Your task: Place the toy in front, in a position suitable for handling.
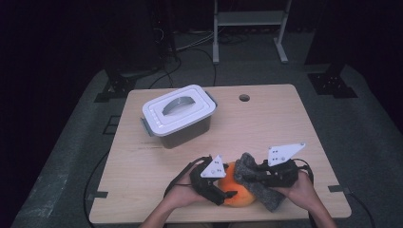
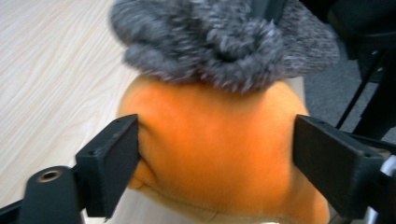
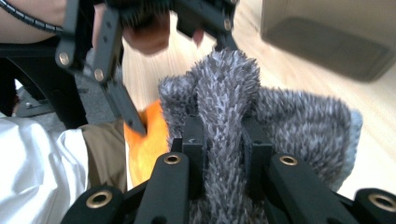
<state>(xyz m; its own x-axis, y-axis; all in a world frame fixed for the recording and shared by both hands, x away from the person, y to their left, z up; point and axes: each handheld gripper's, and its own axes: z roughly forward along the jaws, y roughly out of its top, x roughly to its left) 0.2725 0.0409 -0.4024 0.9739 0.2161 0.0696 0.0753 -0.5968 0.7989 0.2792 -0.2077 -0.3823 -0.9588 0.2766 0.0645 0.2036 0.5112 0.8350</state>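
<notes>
Gripping Grey Fluff Over an Orange Toy

Clamping down on the grey fuzzy cloth (image 3: 224, 116), the right hand-held gripper (image 3: 223, 154) has its jaws drawn narrow, a ridge of the fabric pinched between them. In the high view that cloth (image 1: 259, 183) drapes across the top and right side of the orange plush toy (image 1: 236, 187), which sits at the near edge of the desk (image 1: 266, 123), right in front of the person.

Over on the other side, the left hand-held gripper (image 2: 217, 158) straddles the orange plush toy (image 2: 215, 149) with jaws spread wide. The left jaw presses a dent into the plush, and the right jaw stands at its flank; whether that one touches, I cannot tell. The grey fuzzy cloth (image 2: 210, 42) sits on the toy's far side there.

Further back on the desk, well apart, stands a lidded storage box (image 1: 178, 116), white lid closed, handle flat.
</notes>
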